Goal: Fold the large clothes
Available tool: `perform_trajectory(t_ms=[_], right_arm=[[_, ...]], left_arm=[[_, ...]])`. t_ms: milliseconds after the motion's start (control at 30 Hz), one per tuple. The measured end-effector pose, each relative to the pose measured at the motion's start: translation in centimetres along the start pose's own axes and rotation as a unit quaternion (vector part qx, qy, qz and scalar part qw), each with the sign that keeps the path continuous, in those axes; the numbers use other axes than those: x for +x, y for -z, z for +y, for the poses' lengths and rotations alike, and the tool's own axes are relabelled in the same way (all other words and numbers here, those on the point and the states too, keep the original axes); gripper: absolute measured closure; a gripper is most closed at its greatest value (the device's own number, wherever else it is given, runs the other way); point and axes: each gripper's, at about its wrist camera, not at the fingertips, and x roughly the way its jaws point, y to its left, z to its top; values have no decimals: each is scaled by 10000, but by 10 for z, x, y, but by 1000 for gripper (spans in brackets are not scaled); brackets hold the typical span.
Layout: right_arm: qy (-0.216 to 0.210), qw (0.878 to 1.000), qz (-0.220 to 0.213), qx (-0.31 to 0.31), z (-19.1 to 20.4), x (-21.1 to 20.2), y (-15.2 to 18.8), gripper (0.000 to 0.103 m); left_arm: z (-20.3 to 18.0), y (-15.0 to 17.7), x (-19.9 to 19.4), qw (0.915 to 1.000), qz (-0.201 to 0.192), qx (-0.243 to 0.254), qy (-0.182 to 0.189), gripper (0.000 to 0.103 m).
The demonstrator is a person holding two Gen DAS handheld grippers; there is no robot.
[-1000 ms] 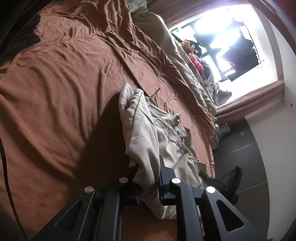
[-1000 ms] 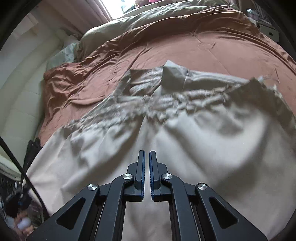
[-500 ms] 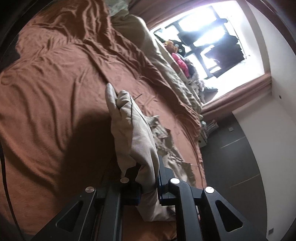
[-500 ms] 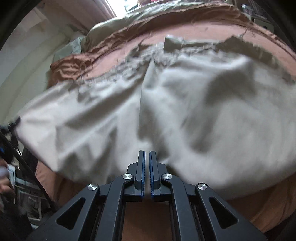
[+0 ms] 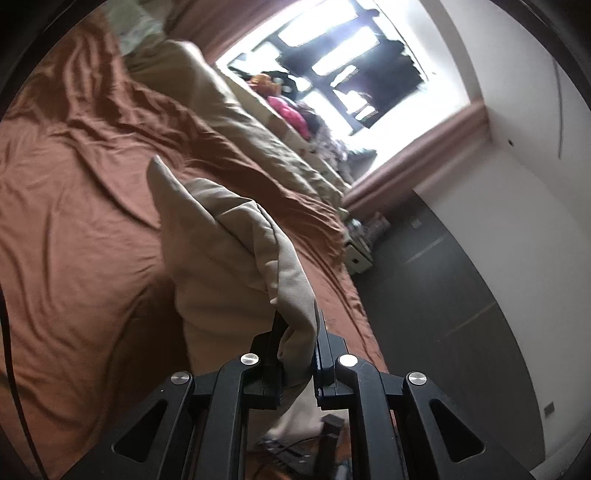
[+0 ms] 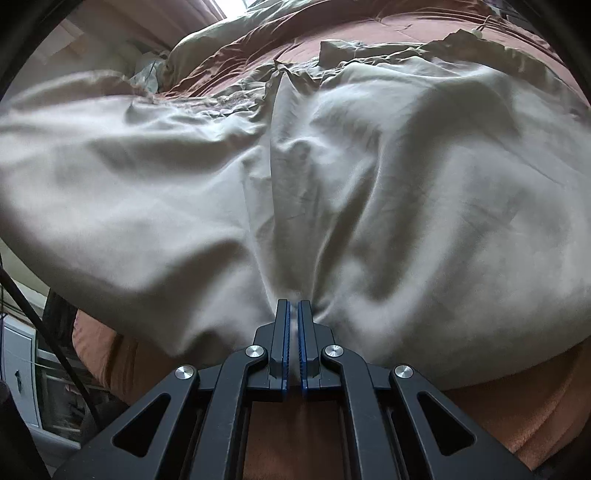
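Both tongs grip one beige garment (image 6: 369, 184) above bed (image 5: 74, 221); left tongs (image 5: 295, 332) pinch bunched fold; right tongs (image 6: 294, 325) clamp thin edge.

Left wrist view: rolled sideways, close above the bed (image 5: 74, 229), facing along it toward the window (image 5: 332, 62) beyond its far edge.
Right wrist view: upright, very near the garment (image 6: 369, 184), facing across the bed toward its far edge.
Shared: garment (image 5: 229, 240), brown bedspread (image 6: 369, 33).
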Motion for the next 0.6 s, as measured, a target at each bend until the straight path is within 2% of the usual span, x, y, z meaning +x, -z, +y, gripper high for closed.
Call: perform_trajectory(t_ms=[333, 433, 600], right_arm=[[-530, 9970, 90, 559, -21, -11, -2, 102], [-976, 9918, -223, 790, -37, -47, -1, 102], [-1159, 9844, -803, 1052, -76, -113, 10, 101]], left_arm=[[-82, -2, 58, 9969, 411, 567, 346, 93], [-101, 0, 77, 9951, 554, 707, 406, 93], [-125, 10, 119, 9915, 848, 832, 531, 93]])
